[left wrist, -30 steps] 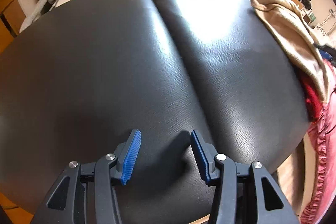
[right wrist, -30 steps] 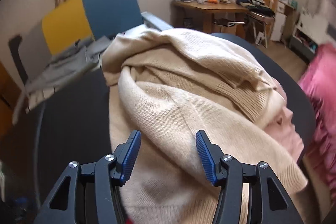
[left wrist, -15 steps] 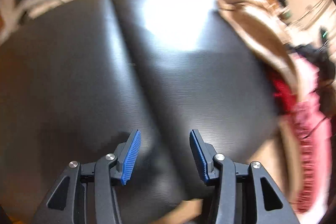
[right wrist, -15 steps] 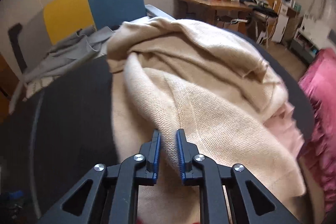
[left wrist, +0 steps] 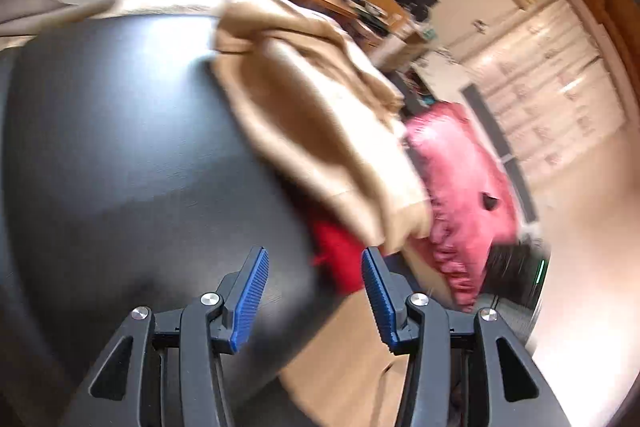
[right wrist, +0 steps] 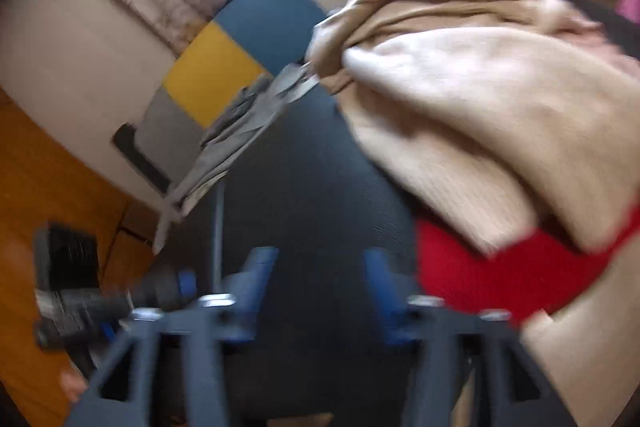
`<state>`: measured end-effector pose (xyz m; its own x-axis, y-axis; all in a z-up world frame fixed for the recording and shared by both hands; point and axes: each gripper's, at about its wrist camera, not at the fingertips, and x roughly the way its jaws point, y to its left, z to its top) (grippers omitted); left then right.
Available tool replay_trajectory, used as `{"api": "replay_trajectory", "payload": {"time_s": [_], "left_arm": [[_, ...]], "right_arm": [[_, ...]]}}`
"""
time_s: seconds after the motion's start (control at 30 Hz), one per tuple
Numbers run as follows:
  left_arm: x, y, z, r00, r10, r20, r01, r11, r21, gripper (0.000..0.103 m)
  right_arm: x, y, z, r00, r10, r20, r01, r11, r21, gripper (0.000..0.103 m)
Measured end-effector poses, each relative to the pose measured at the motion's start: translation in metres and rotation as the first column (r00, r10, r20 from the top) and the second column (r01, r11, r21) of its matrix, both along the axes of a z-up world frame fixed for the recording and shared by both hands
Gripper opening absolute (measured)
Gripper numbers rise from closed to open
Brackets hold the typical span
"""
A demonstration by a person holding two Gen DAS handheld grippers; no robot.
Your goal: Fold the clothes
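My left gripper (left wrist: 314,301) stands wide apart over the black table (left wrist: 120,147) with nothing between its pads, and my right gripper (right wrist: 316,291) is opening, empty too, so I judge the next grab should take one clear edge of the beige sweater (right wrist: 480,99), not a bunched fold. The sweater lies heaped on the table's far side over a red garment (right wrist: 500,271). That garment, a pink cushion (left wrist: 468,195) beside the table and a grey garment (right wrist: 236,131) crowd it.

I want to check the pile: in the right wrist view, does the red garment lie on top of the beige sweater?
No, the red garment lies under the beige sweater, which covers its upper edge.
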<state>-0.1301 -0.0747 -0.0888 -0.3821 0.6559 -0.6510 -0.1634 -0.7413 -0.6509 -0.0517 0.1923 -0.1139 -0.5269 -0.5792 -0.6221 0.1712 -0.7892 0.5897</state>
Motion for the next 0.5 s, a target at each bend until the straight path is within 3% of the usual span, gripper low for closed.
{"api": "replay_trajectory", "payload": {"time_s": [0.2, 0.33, 0.5], "left_arm": [[-0.093, 0.076, -0.017, 0.989, -0.056, 0.134, 0.042, 0.993, 0.108, 0.049], [-0.138, 0.099, -0.045, 0.974, -0.036, 0.222, 0.013, 0.994, 0.108, 0.049], [-0.167, 0.114, -0.071, 0.957, -0.004, 0.290, -0.023, 0.996, 0.089, 0.049]], "right_arm": [[0.037, 0.024, -0.018, 0.997, -0.055, 0.054, 0.052, 0.997, 0.064, 0.076], [0.037, 0.026, -0.031, 0.994, -0.053, 0.092, 0.045, 0.995, 0.083, 0.076], [0.038, 0.031, -0.030, 0.995, -0.067, 0.079, 0.061, 0.995, 0.079, 0.077]]}}
